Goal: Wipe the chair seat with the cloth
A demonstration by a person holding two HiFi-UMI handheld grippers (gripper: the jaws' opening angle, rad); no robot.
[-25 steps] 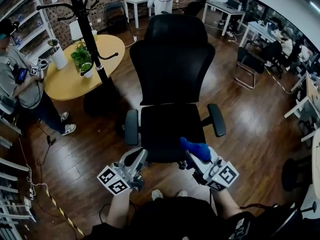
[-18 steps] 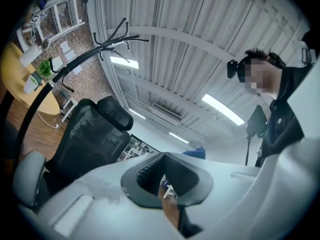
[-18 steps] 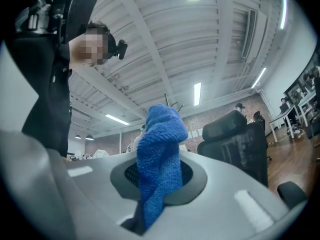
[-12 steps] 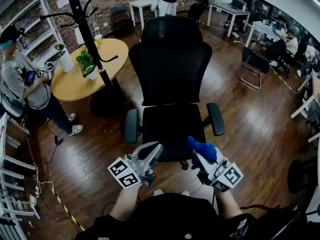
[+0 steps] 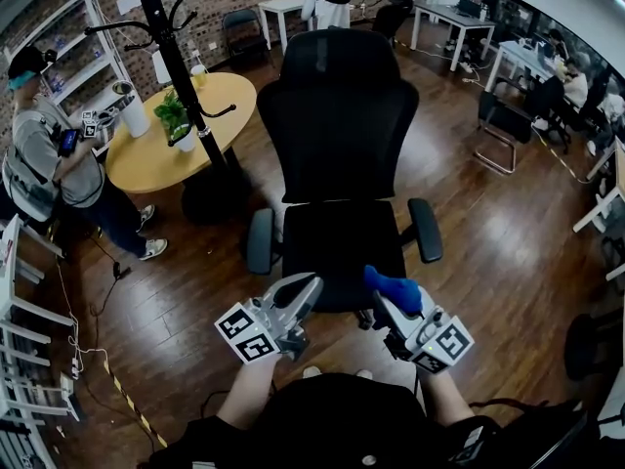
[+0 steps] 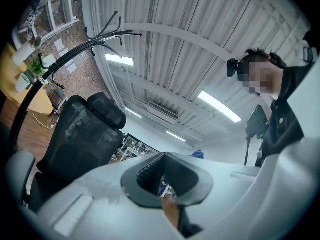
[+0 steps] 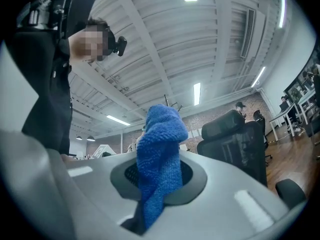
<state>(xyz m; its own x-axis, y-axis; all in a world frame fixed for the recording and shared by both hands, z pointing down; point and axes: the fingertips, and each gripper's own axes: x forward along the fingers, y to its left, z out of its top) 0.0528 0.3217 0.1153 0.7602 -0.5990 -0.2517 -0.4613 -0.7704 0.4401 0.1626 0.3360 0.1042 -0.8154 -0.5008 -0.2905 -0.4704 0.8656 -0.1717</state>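
Well, the left gripper (image 5: 296, 297) has its jaws closed on nothing, by the front left edge of the black chair seat (image 5: 337, 242). At the seat's front right corner, the right gripper (image 5: 384, 303) pinches a bunched blue cloth (image 5: 395, 289) that sticks up past its jaws.

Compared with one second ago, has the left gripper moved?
Yes. The left gripper has moved rightward, from the front-left corner of the chair seat to over its front edge.
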